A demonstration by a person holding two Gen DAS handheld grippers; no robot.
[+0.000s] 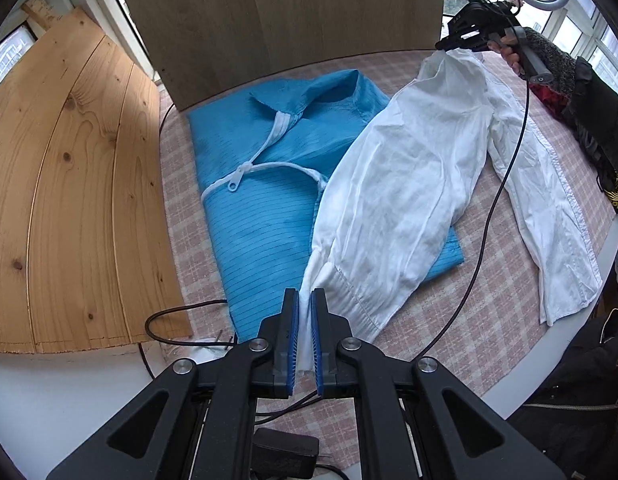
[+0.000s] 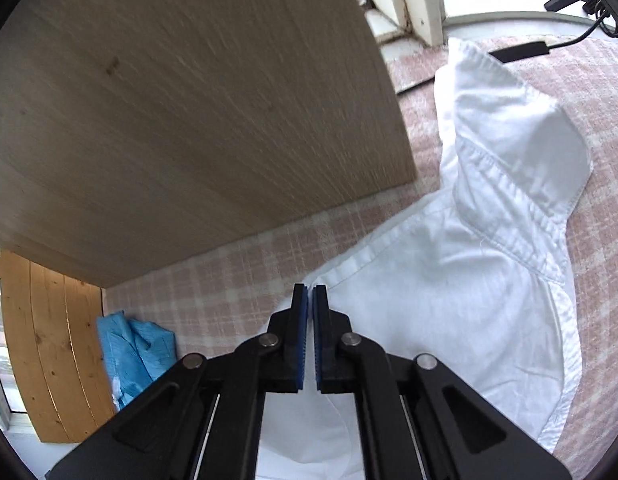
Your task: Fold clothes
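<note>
White shirt [image 1: 409,184] lay stretched across the checked worktop [image 1: 489,332], its near half draped over the blue zip garment [image 1: 261,200], which sat flat underneath and toward the wooden boards. Long axis ran from the gathered cuff/hem end at the left claw [image 1: 305,332] diagonally up to the collar end at the right claw [image 1: 449,46], so the two claws sat at opposite ends of that axis with the shirt hanging slack between them. Left claw was pinching a bunched strip of white fabric between its blue pads, nearly pressed together. Right claw [image 2: 310,312] was pressed together too, its tips at the shirt's edge just below the collar [image 2: 517,152]; the right wrist view didn't clearly show cloth between the pads, but the left wrist view showed the shirt's top lifted to it, so probably gripping the shirt. One sleeve [image 1: 549,208] trailed loose toward the worktop's right edge, with a black cable [image 1: 505,168] crossing over it. My read: the next move turns on that axis, and both ends need carrying together to lay it flat clear of the blue one.
</note>
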